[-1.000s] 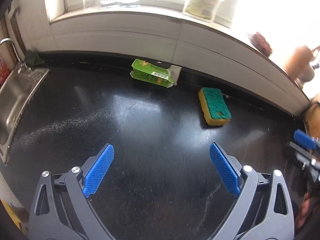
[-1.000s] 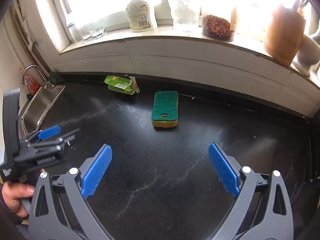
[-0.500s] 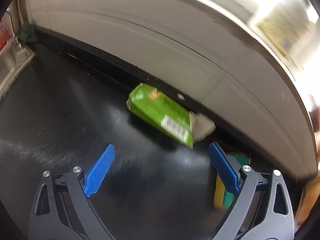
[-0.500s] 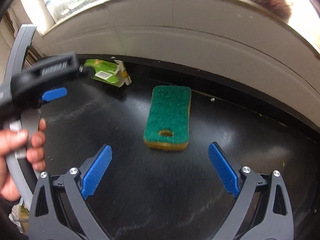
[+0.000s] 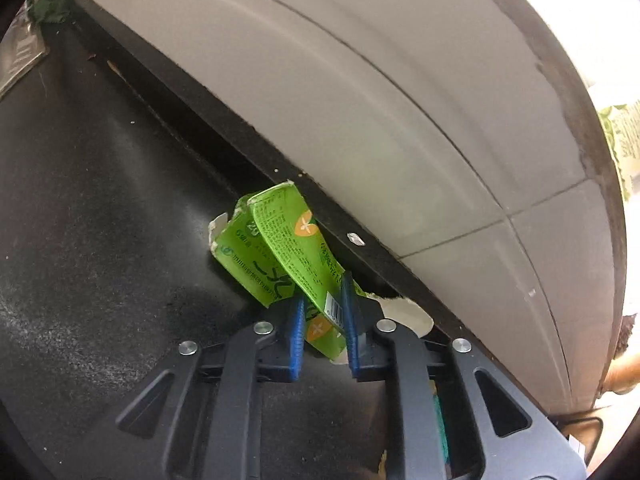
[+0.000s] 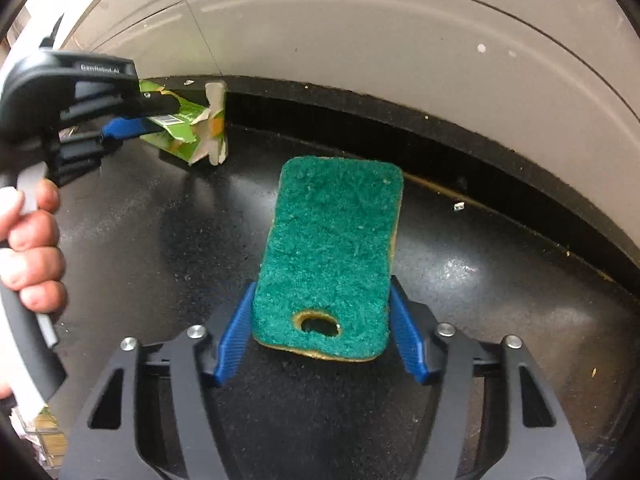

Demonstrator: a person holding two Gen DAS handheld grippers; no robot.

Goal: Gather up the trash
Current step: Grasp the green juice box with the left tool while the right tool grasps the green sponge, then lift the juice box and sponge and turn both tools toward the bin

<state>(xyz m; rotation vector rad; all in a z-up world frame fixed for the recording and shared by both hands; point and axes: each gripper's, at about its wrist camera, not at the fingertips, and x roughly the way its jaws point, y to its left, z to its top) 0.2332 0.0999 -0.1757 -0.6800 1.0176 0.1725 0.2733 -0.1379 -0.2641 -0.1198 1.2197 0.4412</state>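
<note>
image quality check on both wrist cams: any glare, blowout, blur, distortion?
Left wrist: blown out along the right edge past the wall, green carton sharp in the left tongs, strong fisheye bend in the tiled wall. Right wrist: specular glare on the black counter, sponge crisp in the right tongs, slight softness at the rim.

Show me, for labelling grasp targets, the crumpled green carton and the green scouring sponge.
crumpled green carton (image 5: 280, 240), left wrist view, on its printed upper panel.
green scouring sponge (image 6: 332, 240), right wrist view, middle of its scouring face.

Left gripper (image 5: 322, 320) and right gripper (image 6: 320, 336) both clamped.
</note>
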